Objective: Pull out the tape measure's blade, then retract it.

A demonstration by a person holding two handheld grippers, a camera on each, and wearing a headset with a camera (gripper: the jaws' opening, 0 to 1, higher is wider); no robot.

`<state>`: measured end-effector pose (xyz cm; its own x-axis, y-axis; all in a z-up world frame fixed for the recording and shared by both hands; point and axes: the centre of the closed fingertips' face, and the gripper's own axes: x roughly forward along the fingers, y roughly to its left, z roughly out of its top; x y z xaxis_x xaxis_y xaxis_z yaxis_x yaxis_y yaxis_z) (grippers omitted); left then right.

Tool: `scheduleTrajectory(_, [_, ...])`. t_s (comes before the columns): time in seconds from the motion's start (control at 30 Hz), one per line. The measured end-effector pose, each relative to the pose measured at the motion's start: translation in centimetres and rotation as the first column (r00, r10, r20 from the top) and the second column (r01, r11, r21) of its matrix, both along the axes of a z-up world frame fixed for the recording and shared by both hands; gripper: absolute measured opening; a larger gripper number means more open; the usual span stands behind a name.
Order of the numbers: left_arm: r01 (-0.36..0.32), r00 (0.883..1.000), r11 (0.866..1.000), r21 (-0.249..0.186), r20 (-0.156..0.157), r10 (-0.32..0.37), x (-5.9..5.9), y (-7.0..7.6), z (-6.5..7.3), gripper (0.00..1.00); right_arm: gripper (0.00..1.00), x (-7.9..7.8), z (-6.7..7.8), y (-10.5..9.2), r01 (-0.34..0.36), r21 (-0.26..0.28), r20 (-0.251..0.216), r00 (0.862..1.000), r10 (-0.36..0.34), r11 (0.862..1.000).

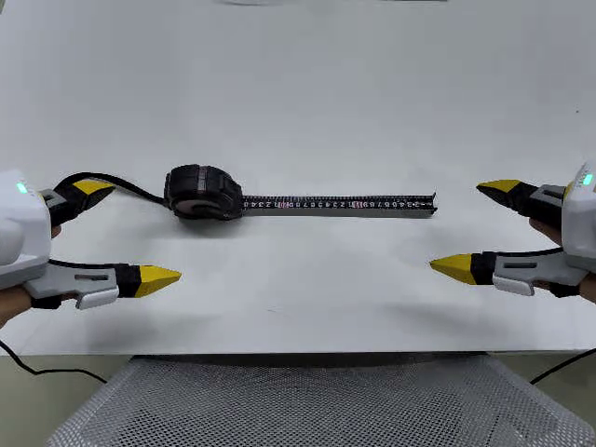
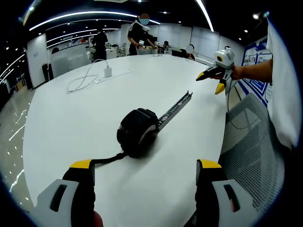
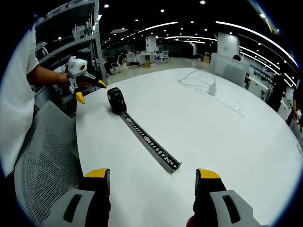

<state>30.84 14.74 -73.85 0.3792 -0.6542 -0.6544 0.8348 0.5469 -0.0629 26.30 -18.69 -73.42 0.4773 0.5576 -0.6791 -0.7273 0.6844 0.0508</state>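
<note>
The tape measure (image 1: 203,192) lies on the white counter (image 1: 307,84), left of centre and a little toward the near edge. Its black case rests on its side, and its blade (image 1: 340,204) is drawn out flat along the counter to the right, ending in a hook (image 1: 431,201). A black strap (image 1: 130,186) trails from the case to the left, toward the far finger of the left gripper (image 1: 138,231).

The left gripper hovers at the left edge, its yellow-tipped jaws spread wide and holding nothing. In the left gripper view the case (image 2: 137,132) sits just ahead of the jaws, with the strap running back toward the left one; whether it touches cannot be told.

The right gripper (image 1: 461,226) is at the right, also released, with its jaws wide apart. It sits just beyond the hook and apart from it. In the right gripper view the blade's end (image 3: 171,165) lies between the two tips and slightly ahead of them.

A grey mesh chair (image 1: 307,400) sits below the counter's near edge.
</note>
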Motion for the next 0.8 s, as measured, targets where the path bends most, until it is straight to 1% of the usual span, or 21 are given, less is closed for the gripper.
scheduleTrajectory(0.13, [-0.035, 0.999, 0.999, -0.015, -0.005, 0.035, -0.4, 0.4, 0.0, 0.88, 0.74, -0.3, 0.2, 0.1, 0.014, 0.01, 0.008, 1.0, -0.014, 1.0])
scheduleTrajectory(0.2, [-0.042, 0.999, 0.999, -0.014, 0.003, 0.042, -0.6, 0.5, 0.0, 0.88, 0.74, -0.5, 0.2, 0.0, 0.022, 0.011, 0.012, 1.0, -0.023, 1.0])
scheduleTrajectory(0.23, [-0.047, 0.999, 0.999, -0.013, 0.008, 0.047, -0.7, 0.6, 0.0, 0.88, 0.75, -0.5, 0.2, 0.0, 0.029, 0.015, 0.023, 0.999, -0.029, 0.999])
scheduleTrajectory(0.3, [-0.067, 0.998, 0.998, -0.014, 0.007, 0.067, -0.8, 0.8, -0.1, 0.89, 0.76, -0.7, 0.2, 0.0, 0.037, 0.021, 0.028, 0.999, -0.038, 0.999])
scheduleTrajectory(0.37, [-0.076, 0.997, 0.997, -0.015, 0.006, 0.076, -0.9, 1.1, -0.3, 0.89, 0.76, -1.0, 0.1, 0.0, 0.042, 0.016, 0.032, 0.999, -0.043, 0.999])
scheduleTrajectory(0.43, [-0.08, 0.997, 0.997, -0.014, 0.005, 0.08, -1.2, 1.1, -0.4, 0.9, 0.77, -1.1, 0.0, -0.2, 0.048, 0.018, 0.031, 0.998, -0.049, 0.999])
scheduleTrajectory(0.5, [-0.085, 0.996, 0.996, -0.011, 0.012, 0.085, -1.2, 1.2, -0.3, 0.9, 0.77, -1.3, 0.1, -0.2, 0.054, 0.018, 0.034, 0.998, -0.055, 0.998])
scheduleTrajectory(0.6, [-0.101, 0.995, 0.995, -0.019, 0.015, 0.101, -1.3, 1.3, -0.3, 0.91, 0.77, -1.4, 0.1, -0.2, 0.062, 0.018, 0.03, 0.998, -0.063, 0.998])
scheduleTrajectory(0.63, [-0.099, 0.995, 0.995, -0.025, 0.002, 0.099, -1.5, 1.2, -0.4, 0.92, 0.78, -1.5, 0.0, -0.4, 0.069, 0.008, 0.029, 0.997, -0.069, 0.998])
scheduleTrajectory(0.67, [-0.096, 0.995, 0.995, -0.022, -0.002, 0.096, -1.7, 1.1, -0.5, 0.92, 0.78, -1.6, 0.0, -0.4, 0.07, 0.009, 0.026, 0.997, -0.07, 0.998])
scheduleTrajectory(0.7, [-0.094, 0.996, 0.996, -0.01, 0.006, 0.094, -1.9, 1.1, -0.6, 0.92, 0.79, -1.7, -0.2, -0.4, 0.074, 0.012, 0.021, 0.997, -0.074, 0.997])
scheduleTrajectory(0.73, [-0.093, 0.996, 0.996, -0.011, 0.004, 0.093, -1.9, 1.1, -0.7, 0.93, 0.79, -1.8, -0.2, -0.4, 0.074, 0.012, 0.023, 0.997, -0.075, 0.997])
scheduleTrajectory(0.77, [-0.098, 0.995, 0.995, -0.019, -0.004, 0.098, -2.0, 1.1, -0.7, 0.93, 0.79, -1.9, -0.2, -0.3, 0.073, 0.011, 0.021, 0.997, -0.073, 0.997])
scheduleTrajectory(0.8, [-0.101, 0.995, 0.995, -0.021, -0.004, 0.101, -2.0, 1.1, -0.7, 0.93, 0.79, -2.0, -0.3, -0.3, 0.074, 0.007, 0.023, 0.997, -0.074, 0.997])
